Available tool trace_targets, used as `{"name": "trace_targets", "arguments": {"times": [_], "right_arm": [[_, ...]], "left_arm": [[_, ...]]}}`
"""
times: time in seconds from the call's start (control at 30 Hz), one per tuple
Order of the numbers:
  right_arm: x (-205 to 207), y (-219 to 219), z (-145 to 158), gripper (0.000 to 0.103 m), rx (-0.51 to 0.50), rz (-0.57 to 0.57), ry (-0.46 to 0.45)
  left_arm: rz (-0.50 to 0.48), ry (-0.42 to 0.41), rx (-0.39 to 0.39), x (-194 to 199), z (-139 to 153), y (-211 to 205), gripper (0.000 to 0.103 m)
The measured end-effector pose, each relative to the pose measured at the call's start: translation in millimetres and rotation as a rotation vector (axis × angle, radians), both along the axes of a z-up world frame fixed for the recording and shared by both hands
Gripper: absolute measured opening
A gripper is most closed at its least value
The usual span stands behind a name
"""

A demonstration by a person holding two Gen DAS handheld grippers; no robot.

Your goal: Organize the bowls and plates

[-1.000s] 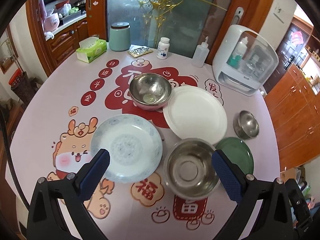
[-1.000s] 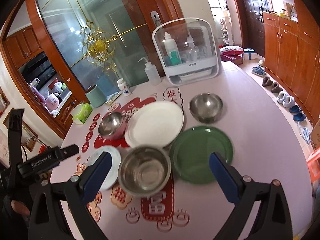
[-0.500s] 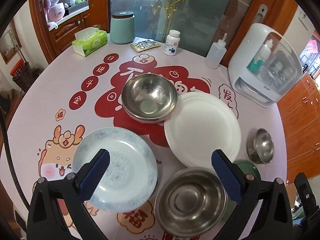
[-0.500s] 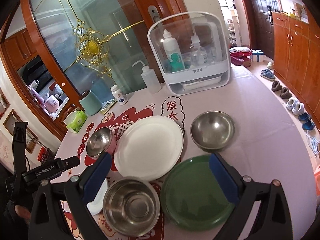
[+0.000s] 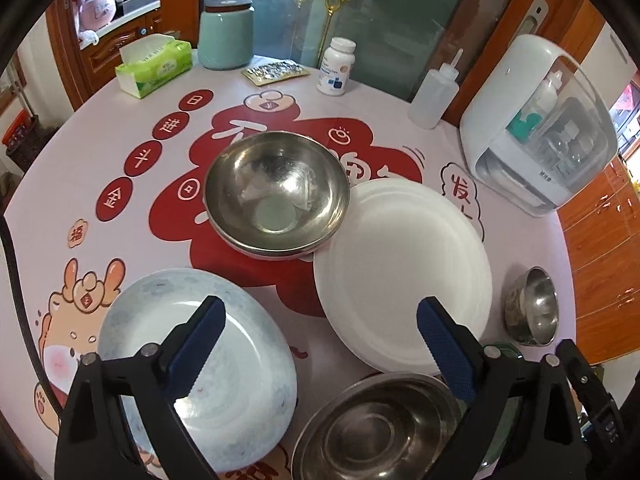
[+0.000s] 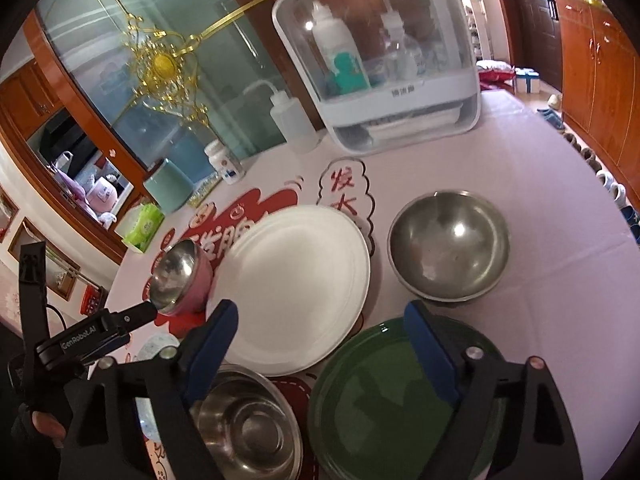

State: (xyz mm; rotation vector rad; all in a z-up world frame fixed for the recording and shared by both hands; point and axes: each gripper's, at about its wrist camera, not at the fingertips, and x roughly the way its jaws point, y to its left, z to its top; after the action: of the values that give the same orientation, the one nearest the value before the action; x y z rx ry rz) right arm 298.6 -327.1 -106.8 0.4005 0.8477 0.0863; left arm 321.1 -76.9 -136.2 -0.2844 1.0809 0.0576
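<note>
On the round table, the left wrist view shows a steel bowl with a pink outside [image 5: 276, 192], a white plate [image 5: 400, 276], a pale blue plate [image 5: 224, 356], a second steel bowl [image 5: 376, 432] and a small steel bowl [image 5: 532, 308]. My left gripper [image 5: 320, 324] is open and empty above the blue and white plates. The right wrist view shows the white plate [image 6: 296, 284], a green plate [image 6: 380, 404], a steel bowl [image 6: 448, 248], the near steel bowl [image 6: 248, 424] and the pink bowl [image 6: 180, 280]. My right gripper [image 6: 320, 328] is open and empty over the green plate's edge.
At the table's back stand a white lidded rack with bottles [image 5: 540, 120], a squeeze bottle [image 5: 436, 92], a pill bottle [image 5: 336, 68], a green jar [image 5: 226, 36], a foil packet [image 5: 276, 72] and a tissue box [image 5: 152, 64]. Wooden cabinets [image 6: 600, 60] stand on the right.
Both grippers have moved forward and lower over the table; the dishes look larger and nearer. No dish has moved. Both grippers stay open.
</note>
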Motion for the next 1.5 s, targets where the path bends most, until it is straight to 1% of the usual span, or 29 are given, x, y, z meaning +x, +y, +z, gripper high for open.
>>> {"name": "trace_targets", "arguments": {"times": [0.03, 0.1, 0.13, 0.2, 0.23, 0.3, 0.4, 0.47, 0.57, 0.63, 0.7, 0.9, 1.0, 1.03, 1.07, 1.17, 1.5], "right_arm": [[4, 1, -5, 0.079, 0.004, 0.005, 0.009], [9, 2, -15, 0.073, 0.009, 0.011, 0.018], [11, 3, -19, 0.07, 0.014, 0.013, 0.022], [15, 3, -28, 0.068, 0.027, 0.016, 0.028], [17, 3, -32, 0.065, 0.028, 0.017, 0.03], [20, 5, -39, 0.061, 0.021, 0.023, 0.028], [26, 8, -49, 0.056, -0.006, 0.031, 0.025], [29, 9, -55, 0.05, -0.019, 0.025, 0.031], [33, 9, -63, 0.047, -0.02, 0.018, 0.038], [36, 10, -66, 0.045, -0.027, 0.022, 0.042], [39, 12, -68, 0.044, -0.037, 0.024, 0.039], [45, 15, -75, 0.043, -0.063, 0.013, 0.05], [47, 18, -79, 0.043, -0.07, 0.011, 0.059], [48, 19, -79, 0.043, -0.072, 0.012, 0.06], [49, 20, -79, 0.043, -0.077, 0.017, 0.062], [51, 24, -81, 0.043, -0.113, 0.028, 0.068], [56, 24, -85, 0.044, -0.121, 0.03, 0.065]], "left_arm": [[-0.006, 0.006, 0.001, 3, -3, -1, 0.09], [-0.019, 0.018, -0.003, 9, -10, -2, 0.082], [-0.026, 0.031, -0.003, 12, -14, -3, 0.08], [-0.036, 0.062, -0.009, 16, -25, -4, 0.072], [-0.038, 0.077, -0.015, 18, -30, -4, 0.07], [-0.04, 0.099, -0.027, 22, -39, -4, 0.061], [-0.049, 0.116, -0.033, 26, -51, -4, 0.057], [-0.056, 0.121, -0.038, 28, -56, -5, 0.054], [-0.07, 0.128, -0.046, 32, -64, -7, 0.047], [-0.075, 0.134, -0.049, 34, -68, -8, 0.045], [-0.079, 0.135, -0.056, 35, -72, -9, 0.041], [-0.088, 0.151, -0.059, 40, -82, -12, 0.034], [-0.091, 0.157, -0.065, 43, -87, -13, 0.032], [-0.091, 0.159, -0.067, 44, -88, -14, 0.031], [-0.092, 0.164, -0.068, 46, -89, -14, 0.025], [-0.096, 0.164, -0.082, 47, -92, -16, 0.025], [-0.102, 0.149, -0.09, 52, -98, -20, 0.024]]}}
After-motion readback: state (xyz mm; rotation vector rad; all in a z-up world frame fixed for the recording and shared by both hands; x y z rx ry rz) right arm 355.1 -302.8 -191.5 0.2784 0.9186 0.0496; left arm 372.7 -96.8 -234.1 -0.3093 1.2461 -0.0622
